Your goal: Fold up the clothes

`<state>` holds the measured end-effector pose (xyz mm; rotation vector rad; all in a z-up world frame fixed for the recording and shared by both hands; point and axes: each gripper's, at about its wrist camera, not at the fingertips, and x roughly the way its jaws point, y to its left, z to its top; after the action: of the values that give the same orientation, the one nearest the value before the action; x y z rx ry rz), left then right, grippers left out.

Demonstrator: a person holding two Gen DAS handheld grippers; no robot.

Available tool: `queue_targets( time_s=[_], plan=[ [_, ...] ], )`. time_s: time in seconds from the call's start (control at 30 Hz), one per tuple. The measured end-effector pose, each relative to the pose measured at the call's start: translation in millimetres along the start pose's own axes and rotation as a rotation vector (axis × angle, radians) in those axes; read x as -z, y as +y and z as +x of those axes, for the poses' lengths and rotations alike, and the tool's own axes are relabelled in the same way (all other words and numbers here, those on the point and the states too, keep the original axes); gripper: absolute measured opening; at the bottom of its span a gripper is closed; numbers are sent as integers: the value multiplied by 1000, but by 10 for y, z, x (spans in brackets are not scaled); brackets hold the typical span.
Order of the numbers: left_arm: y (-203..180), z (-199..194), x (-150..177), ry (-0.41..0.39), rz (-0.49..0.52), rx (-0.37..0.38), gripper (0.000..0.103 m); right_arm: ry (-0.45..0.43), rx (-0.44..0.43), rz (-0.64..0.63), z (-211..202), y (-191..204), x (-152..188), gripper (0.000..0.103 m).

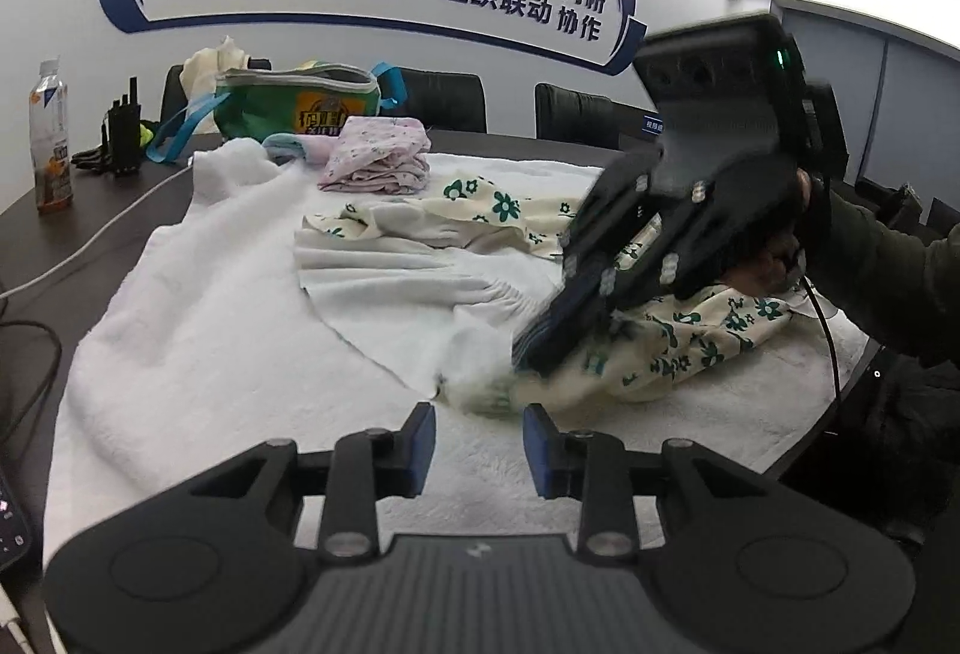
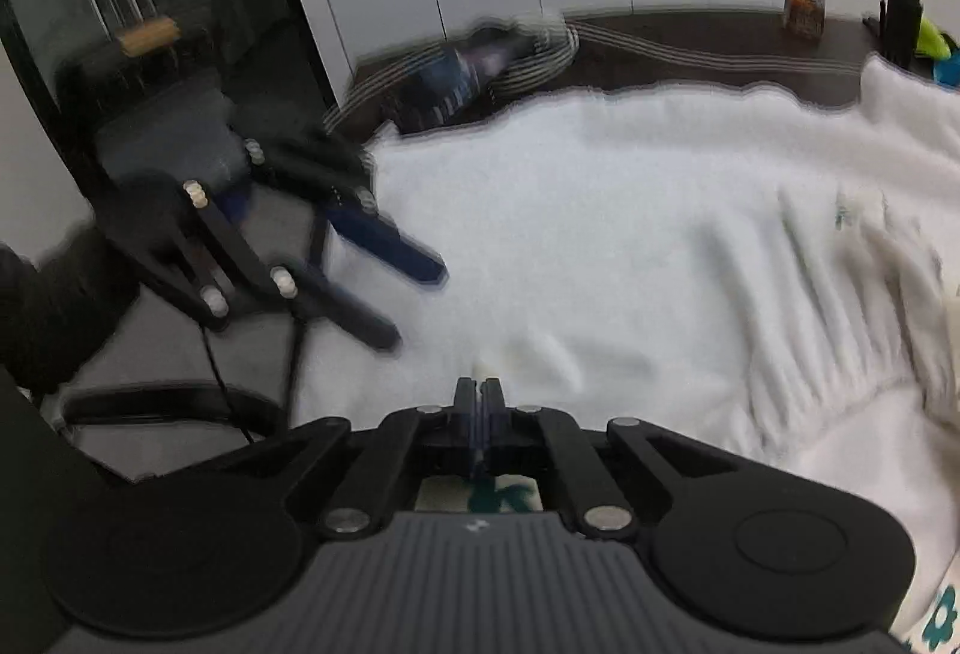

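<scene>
One cream floral garment [image 1: 690, 336] crumpled, white lining out; right tool [image 2: 478, 396] clamps its edge; left tool [image 1: 478, 435] parted, empty.

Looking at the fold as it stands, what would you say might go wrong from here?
1. The right tongs are shut on only the edge of the floral garment; a pull might slip the thin pinch free.
2. The left tongs are open and hold nothing, so the garment may drag across the white towel and bunch it.
3. A wide sweep could disturb the folded pile behind.
</scene>
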<state>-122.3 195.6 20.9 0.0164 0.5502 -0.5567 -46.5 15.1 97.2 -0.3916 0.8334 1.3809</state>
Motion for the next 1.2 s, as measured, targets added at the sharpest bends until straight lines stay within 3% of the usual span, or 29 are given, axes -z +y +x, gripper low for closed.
queue_targets(
  time_s=[0.13,0.17,0.23,0.27,0.33,0.37,0.5,0.57,0.6,0.67,0.77,0.83,0.9,0.97,1.03,1.13,1.2],
  plan=[
    [-16,37,-22,-6,-6,9,33,-153,-43,45,-246,-182,-69,2],
    [-33,72,-34,0,-6,9,38,-185,-45,63,-256,-253,-72,2],
    [-68,143,-58,10,-6,11,43,-225,-3,137,-132,-461,-61,6],
    [-86,178,-70,15,-5,11,44,-181,42,182,-51,-560,-22,11],
    [-122,250,-96,23,-5,16,44,-102,132,267,79,-745,58,11],
    [-139,293,-114,22,-6,31,44,-106,178,274,-13,-773,109,11],
    [-163,522,-189,28,-49,76,47,-266,352,238,-769,-532,366,12],
    [-138,662,-226,66,-75,23,45,-292,323,260,-924,-370,564,18],
    [-125,732,-245,85,-88,-3,33,-301,307,281,-954,-289,671,21],
    [-92,795,-263,104,-107,-50,27,-311,281,323,-988,-132,888,28],
    [-99,682,-282,73,-130,-70,32,-217,326,381,-722,-28,1214,27],
    [-164,523,-292,15,-122,-68,38,-270,350,419,-845,47,1447,29],
    [-276,386,-305,-60,-88,-12,61,-387,428,490,-1212,143,1692,40],
    [-457,396,-327,-111,-32,45,71,-504,572,586,-1626,235,2009,57],
    [-666,559,-352,-91,62,104,71,-511,729,664,-1880,340,2302,59],
    [-904,858,-346,-35,198,94,70,-432,881,686,-1991,456,2535,60],
    [-953,1012,-339,15,238,77,55,-485,902,727,-2029,504,2684,61]
  ],
)
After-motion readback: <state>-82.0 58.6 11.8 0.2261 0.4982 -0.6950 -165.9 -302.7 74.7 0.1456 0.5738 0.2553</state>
